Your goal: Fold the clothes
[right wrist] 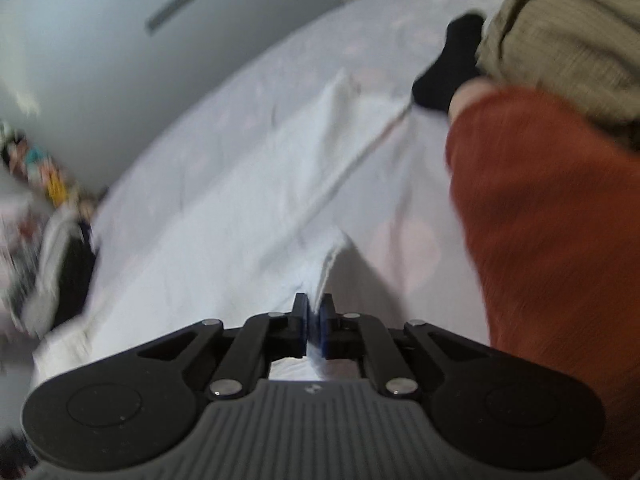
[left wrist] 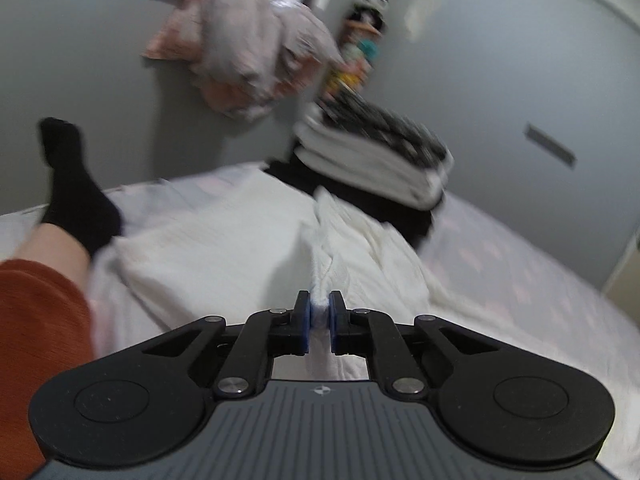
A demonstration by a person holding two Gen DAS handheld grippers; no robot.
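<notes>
Left wrist view shows my left gripper pinching a bunched edge of the white garment, my right gripper clamped on another edge, cloth sprawling ahead of both; I reckon either thin pinch could slip out under tension.

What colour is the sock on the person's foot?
Black. The sock shows best in the left wrist view.

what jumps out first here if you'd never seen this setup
Both sets of tongs, the left tongs and the right tongs, are pinched shut on a white garment spread over the bed. Next come the person's rust-orange trouser leg and black sock beside the cloth. Behind it sits a stack of folded clothes by the grey wall.
</notes>
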